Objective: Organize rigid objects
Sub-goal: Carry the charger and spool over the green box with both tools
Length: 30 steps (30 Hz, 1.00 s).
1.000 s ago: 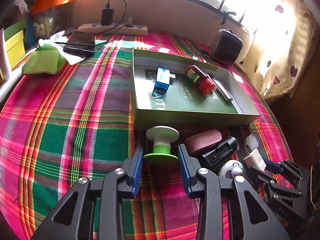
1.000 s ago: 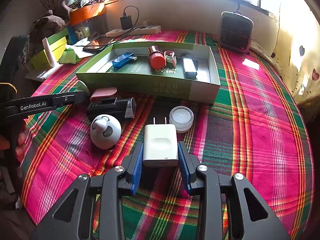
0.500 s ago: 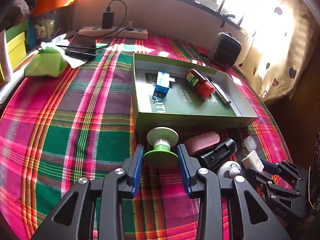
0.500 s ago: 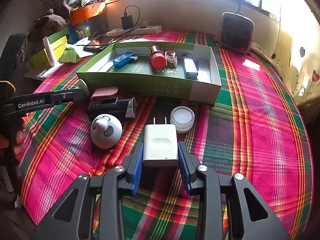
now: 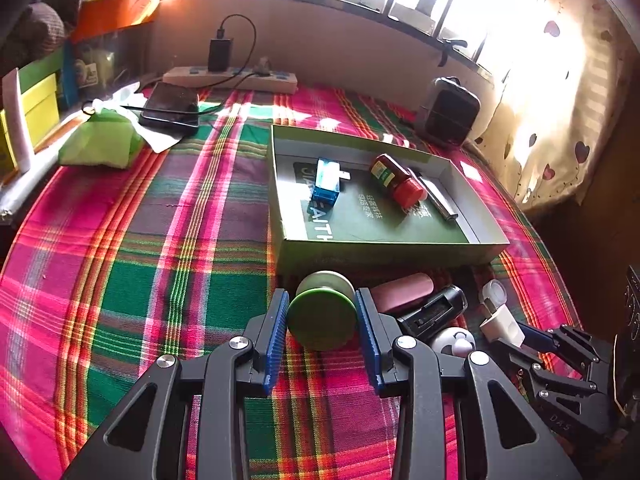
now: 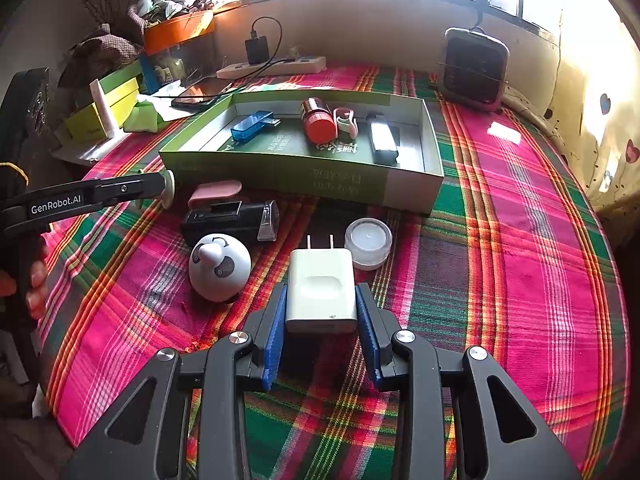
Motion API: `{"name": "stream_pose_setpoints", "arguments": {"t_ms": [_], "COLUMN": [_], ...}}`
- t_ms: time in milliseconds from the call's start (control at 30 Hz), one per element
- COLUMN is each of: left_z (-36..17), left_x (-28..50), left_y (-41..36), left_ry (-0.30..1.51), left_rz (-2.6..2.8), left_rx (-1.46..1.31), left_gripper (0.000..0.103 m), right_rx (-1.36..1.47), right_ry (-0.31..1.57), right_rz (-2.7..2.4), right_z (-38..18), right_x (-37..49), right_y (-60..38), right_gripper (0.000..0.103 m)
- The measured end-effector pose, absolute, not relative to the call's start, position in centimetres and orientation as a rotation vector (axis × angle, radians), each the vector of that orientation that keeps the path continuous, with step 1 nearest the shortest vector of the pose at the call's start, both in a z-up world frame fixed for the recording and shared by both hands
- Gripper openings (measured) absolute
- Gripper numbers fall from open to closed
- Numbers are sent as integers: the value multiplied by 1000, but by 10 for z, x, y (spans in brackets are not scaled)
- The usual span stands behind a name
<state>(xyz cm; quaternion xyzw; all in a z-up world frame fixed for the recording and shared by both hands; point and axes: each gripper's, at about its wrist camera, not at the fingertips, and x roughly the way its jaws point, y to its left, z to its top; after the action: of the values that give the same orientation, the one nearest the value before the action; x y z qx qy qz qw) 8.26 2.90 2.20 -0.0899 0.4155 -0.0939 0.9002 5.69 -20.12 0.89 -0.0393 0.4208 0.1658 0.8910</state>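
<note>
Being held in the left hand-held gripper (image 5: 322,322), the green spool (image 5: 322,312) is being pinched across its hard, light flange, while the smooth, rigid white charger (image 6: 321,290) is being clamped by its flat sides in the right hand-held gripper (image 6: 321,322).

In the left wrist view, the green-and-white plastic spool (image 5: 322,312) is hiding its own stem behind its round green end. Beside the spool, the black rectangular device (image 5: 434,312) is covering part of the pink oval case (image 5: 402,291). The white printing inside the shallow green cardboard box (image 5: 384,246) is too small to read.
</note>
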Motion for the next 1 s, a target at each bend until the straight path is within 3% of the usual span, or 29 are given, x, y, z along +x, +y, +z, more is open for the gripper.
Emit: {"name": "stream_pose_setpoints", "arguments": {"t_ms": [1000], "left_z": [67], "left_x": [90], "left_y": [28], "left_ry": [767], "left_rz": [-218], "left_rx": [-165], "left_gripper": [33], "right_rx": [-79], "right_ry": [776], "right_rz": [330], "right_z": [50], "right_x": [67], "right_y": [-209], "right_gripper": [35]}}
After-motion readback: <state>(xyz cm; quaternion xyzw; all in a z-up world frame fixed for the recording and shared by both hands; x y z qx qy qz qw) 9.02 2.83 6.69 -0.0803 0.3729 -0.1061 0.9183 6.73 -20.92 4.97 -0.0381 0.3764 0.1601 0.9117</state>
